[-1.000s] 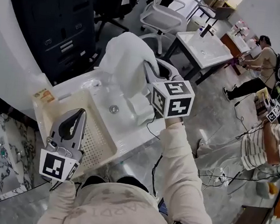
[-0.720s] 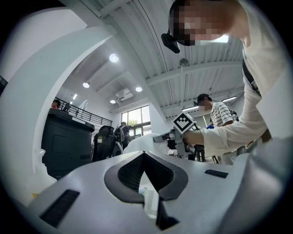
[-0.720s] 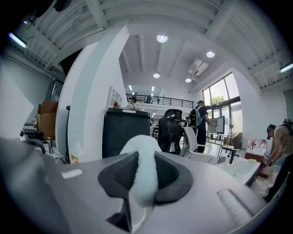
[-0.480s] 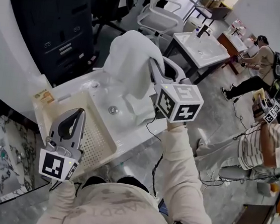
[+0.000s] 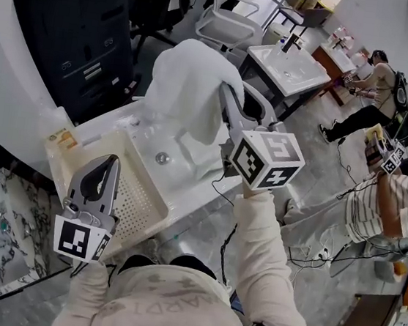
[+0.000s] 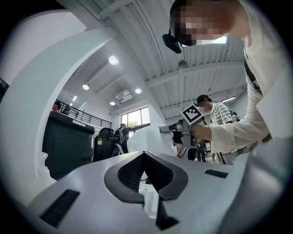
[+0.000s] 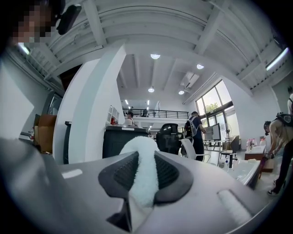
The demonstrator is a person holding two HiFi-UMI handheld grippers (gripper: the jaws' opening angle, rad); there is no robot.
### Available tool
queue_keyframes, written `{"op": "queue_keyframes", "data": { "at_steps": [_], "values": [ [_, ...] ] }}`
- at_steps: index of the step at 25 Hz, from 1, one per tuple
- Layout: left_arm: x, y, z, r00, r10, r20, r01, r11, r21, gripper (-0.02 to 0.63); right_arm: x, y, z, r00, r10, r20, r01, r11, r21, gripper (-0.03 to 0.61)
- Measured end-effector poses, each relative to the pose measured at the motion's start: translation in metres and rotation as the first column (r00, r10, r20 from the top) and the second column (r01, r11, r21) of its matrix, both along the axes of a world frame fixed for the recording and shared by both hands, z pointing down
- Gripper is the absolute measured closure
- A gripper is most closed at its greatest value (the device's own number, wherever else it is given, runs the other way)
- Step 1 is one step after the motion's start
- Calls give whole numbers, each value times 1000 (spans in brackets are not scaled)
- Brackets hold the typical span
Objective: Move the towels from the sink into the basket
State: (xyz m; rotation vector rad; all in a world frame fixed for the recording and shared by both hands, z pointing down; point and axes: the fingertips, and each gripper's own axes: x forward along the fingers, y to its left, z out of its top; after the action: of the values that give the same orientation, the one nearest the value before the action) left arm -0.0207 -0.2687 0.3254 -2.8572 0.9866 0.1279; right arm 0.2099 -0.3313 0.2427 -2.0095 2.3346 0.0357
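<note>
Towel (image 5: 187,90), one counted: white terry cloth, pinched in the right gripper (image 5: 225,95) and lifted above the sink (image 5: 151,141). Its upper part bulges over the jaws, and its lower folds hang down to the right side of the basin. Nearest the camera are the wearer's two pale sleeves, each ending in one marker cube, two cubes in all (image 5: 80,239) (image 5: 267,159). The left gripper (image 5: 109,163) is held over the basket (image 5: 160,206), with its jaws together and nothing between them; its own view shows the pads meeting at the tip (image 6: 144,153). There is one basket, cream and perforated, standing on the counter just left of the basin, and no cloth shows on the part of its floor that is visible. The right gripper's view shows a strip of the towel (image 7: 144,178) squeezed between the two ribbed pads (image 7: 123,176), which press on it from both sides. Behind the counter stands one dark cabinet (image 5: 66,23). Farther off are one white chair (image 5: 228,27) and a second sink (image 5: 286,67) with a faucet (image 5: 291,42). Two other people are visible at the right, one in a striped shirt (image 5: 394,204) and one beyond the second sink (image 5: 379,88).
</note>
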Motion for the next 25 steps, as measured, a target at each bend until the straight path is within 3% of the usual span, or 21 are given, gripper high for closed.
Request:
{"op": "queue_keyframes", "data": {
  "at_steps": [12,25],
  "values": [
    [-17,13,-6,1000,-16,4,16,999,29,609,-28,38,-16,998,-32,61,26,995,97,492],
    [-32,49,-18,997,-77,-5,77,996,52,609,-65,75,-29,985,-148,93,135,981,141,492]
  ]
}}
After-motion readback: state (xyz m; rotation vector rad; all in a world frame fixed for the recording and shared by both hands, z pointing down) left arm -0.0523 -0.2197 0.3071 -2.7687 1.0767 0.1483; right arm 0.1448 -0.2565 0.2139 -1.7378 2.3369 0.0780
